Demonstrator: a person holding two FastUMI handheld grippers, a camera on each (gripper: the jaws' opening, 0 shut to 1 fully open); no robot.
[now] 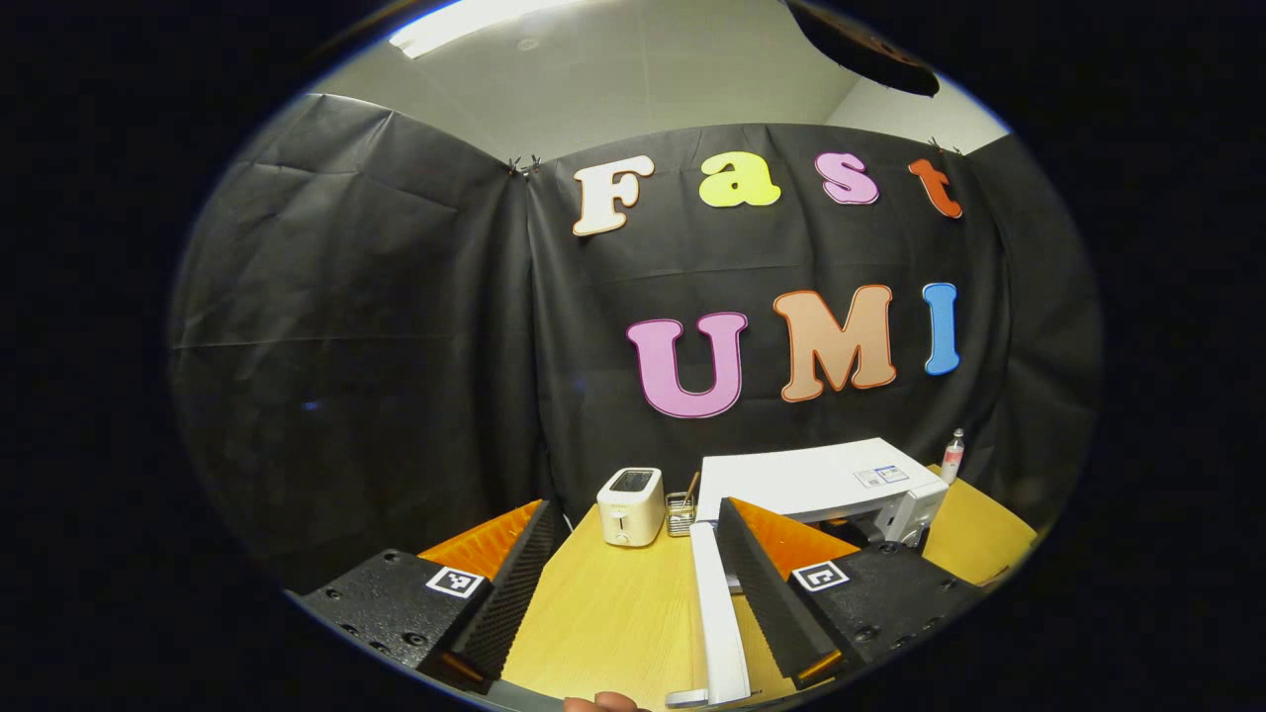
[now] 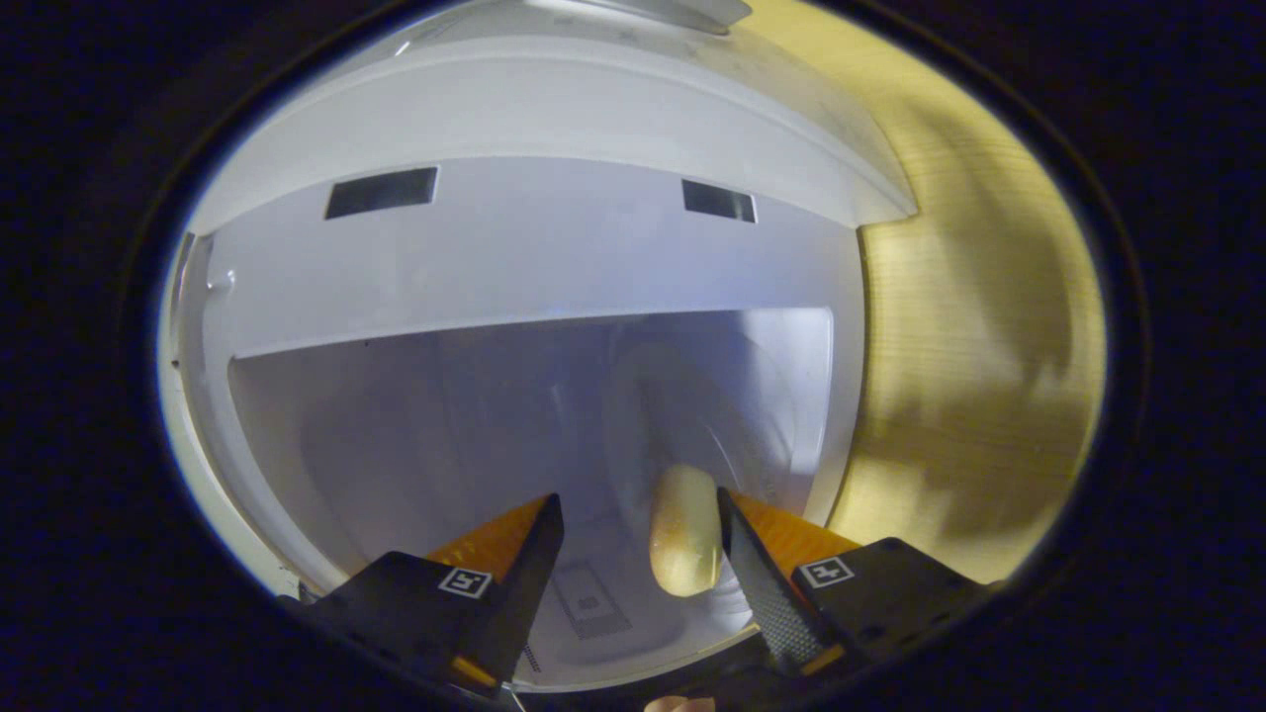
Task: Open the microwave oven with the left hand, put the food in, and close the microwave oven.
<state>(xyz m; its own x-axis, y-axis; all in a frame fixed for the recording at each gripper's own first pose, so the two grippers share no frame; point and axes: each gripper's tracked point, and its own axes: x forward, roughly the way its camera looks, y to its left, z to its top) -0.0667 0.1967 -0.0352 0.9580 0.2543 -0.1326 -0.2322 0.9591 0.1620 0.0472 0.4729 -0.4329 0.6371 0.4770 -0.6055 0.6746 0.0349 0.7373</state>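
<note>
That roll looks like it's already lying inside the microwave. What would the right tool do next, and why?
Probably draw the right tool straight back out. Its fingers stand open, the bread roll lies inside the microwave beside one finger, not gripped, and the door hangs open.

Light wooden table (image 1: 613, 613), white microwave (image 1: 811, 480), cream toaster (image 1: 630, 506), small wire basket (image 1: 679, 514), bottle (image 1: 952, 456) at rear.

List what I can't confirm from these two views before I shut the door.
- Right gripper view: whether the food lies on the oven floor or leans on a finger; its near end sits behind the finger.
- Left gripper view: the oven cavity, hidden by its top and the edge-on door.
- Left gripper view: the jar beside the toaster, too small to identify.
</note>
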